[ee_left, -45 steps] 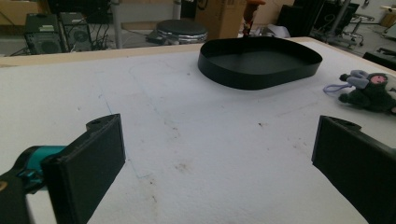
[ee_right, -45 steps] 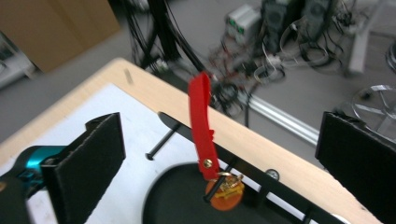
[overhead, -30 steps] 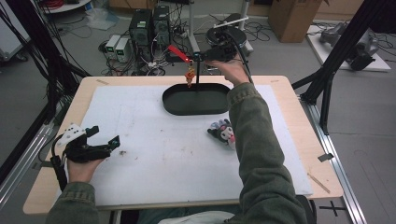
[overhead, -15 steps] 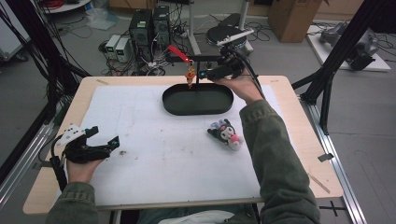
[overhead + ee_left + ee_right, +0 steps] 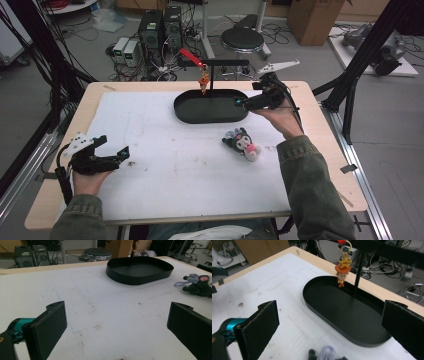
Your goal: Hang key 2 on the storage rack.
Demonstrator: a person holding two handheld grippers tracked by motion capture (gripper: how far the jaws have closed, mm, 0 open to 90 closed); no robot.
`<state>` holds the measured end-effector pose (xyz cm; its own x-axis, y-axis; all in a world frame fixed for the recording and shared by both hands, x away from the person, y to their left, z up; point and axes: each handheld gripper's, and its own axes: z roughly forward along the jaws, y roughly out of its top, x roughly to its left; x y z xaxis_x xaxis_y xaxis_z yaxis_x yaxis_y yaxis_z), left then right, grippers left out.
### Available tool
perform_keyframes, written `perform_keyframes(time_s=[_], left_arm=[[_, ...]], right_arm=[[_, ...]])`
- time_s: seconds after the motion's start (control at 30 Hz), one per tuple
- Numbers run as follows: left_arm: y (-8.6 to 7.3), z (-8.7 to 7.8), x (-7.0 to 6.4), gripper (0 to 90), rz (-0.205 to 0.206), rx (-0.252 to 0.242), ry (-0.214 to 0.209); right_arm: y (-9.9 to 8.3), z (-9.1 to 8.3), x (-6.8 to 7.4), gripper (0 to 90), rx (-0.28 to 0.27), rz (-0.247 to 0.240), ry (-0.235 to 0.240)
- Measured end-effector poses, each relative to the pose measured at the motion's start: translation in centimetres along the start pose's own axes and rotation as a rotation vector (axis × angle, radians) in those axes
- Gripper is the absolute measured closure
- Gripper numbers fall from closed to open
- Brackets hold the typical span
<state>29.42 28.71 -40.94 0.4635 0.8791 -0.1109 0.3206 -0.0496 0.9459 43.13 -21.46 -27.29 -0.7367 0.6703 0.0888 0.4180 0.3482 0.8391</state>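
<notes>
Two open, empty jaws on the right gripper hover beside the tray, plush toy just below.

In the right gripper view the plush toy near the black tray is cut by the bottom edge. The charm's face is too small to read.

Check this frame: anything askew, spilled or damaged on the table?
Nothing spilled or broken. The plush toy lies on its side on the white mat, outside the black tray. The keychain figure hangs straight from the stand. The mat has a few small dark smudges. Both grippers, left and right, are open and empty.
</notes>
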Motion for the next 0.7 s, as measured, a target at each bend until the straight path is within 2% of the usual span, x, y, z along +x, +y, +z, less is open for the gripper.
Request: perform_keyframes(time_s=[0.23,0.3,0.4,0.7], left_arm=[[0.0,0.1,-0.2,3.2,-0.003,0.002,-0.001],[0.0,0.1,-0.2,3.1,-0.001,0.005,-0.001],[0.0,0.1,-0.2,3.2,-0.001,0.009,0.001],[0.0,0.1,-0.2,3.2,0.000,0.010,-0.001]], right_arm=[[-2.8,-0.8,-1.0,0.7,0.018,0.039,-0.024],[-3.3,-0.8,-1.2,0.6,0.021,0.035,-0.034],[-4.1,-0.7,-1.4,0.7,0.035,0.053,-0.023],[-5.8,0.1,-1.0,0.6,0.070,0.046,-0.016]])
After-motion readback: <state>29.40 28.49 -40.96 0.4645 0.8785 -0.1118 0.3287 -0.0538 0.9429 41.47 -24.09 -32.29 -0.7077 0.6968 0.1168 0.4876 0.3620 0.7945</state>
